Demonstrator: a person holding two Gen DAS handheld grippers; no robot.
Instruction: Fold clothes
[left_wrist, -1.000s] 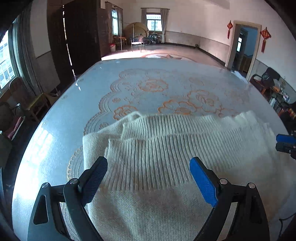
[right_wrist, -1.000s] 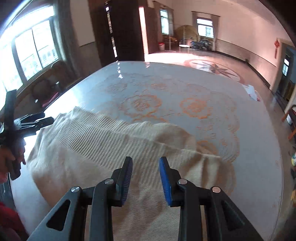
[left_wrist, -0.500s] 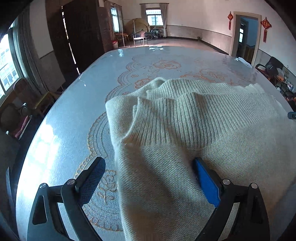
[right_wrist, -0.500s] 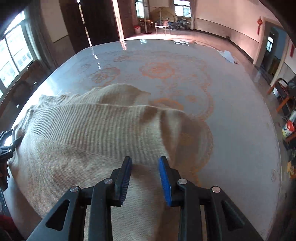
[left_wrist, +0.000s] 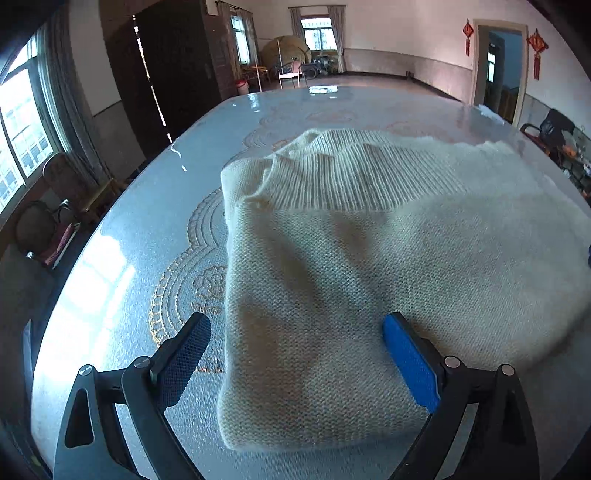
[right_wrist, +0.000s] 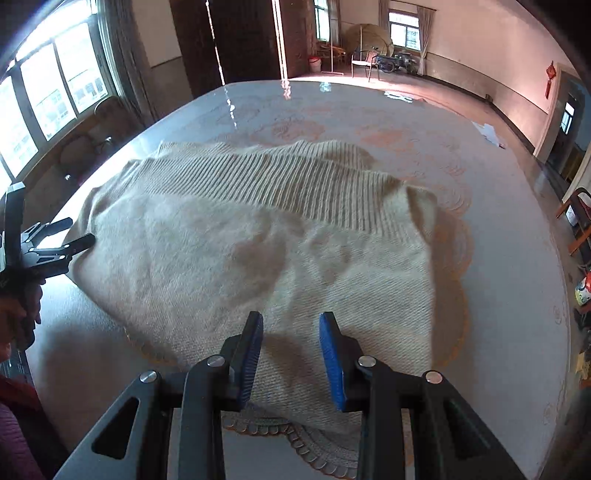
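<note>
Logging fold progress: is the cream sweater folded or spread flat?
Folded: the sweater lies doubled, its ribbed hem atop another layer.

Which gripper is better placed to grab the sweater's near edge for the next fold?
Left, probably. The left gripper is wide open, straddling the sweater's near-left corner. The right gripper hovers mid-panel with a narrower gap.
</note>
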